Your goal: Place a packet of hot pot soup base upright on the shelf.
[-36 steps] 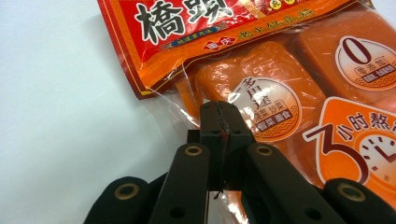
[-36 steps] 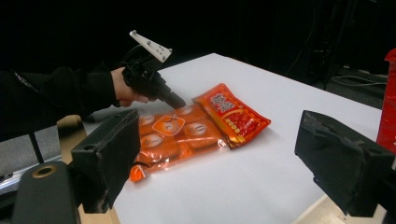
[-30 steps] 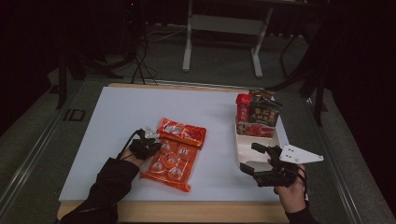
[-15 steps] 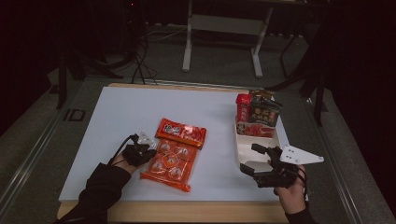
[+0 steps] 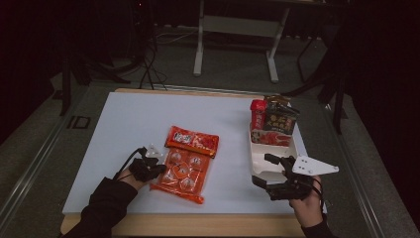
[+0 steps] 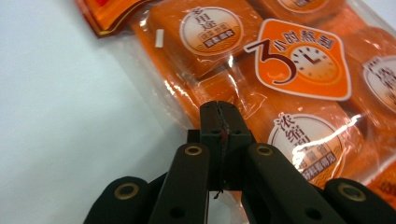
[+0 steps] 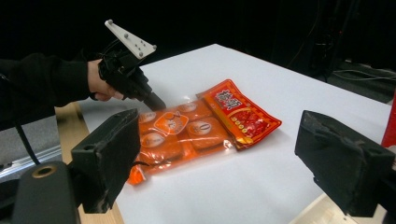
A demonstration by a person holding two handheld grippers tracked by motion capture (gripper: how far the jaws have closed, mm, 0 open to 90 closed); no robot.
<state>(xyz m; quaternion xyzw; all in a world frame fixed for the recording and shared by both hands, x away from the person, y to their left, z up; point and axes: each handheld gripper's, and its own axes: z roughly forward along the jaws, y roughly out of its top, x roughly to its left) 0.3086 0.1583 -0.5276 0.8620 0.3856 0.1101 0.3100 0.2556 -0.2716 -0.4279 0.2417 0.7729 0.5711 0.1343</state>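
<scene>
A clear pack of orange cubes (image 5: 182,173) lies flat on the white table (image 5: 124,129). A red packet (image 5: 192,140) overlaps its far end. My left gripper (image 5: 157,167) is shut, its jaws pressed together, with the tips resting at the pack's left edge (image 6: 299,60). From the left gripper view (image 6: 218,109) I cannot tell whether any wrapper is pinched. In the right gripper view the left gripper (image 7: 156,103) points down at the pack (image 7: 182,130). My right gripper (image 5: 270,174) stands wide open and empty at the near end of a white tray (image 5: 277,153).
Several snack packets (image 5: 275,121) stand upright at the tray's far end. The table's wooden front edge (image 5: 198,223) runs just below both hands. A metal stand (image 5: 235,25) and cables sit on the floor beyond the table.
My left hand has slid a little left and toward the near edge, along the orange pack's side. The pack and the right gripper have stayed put.
</scene>
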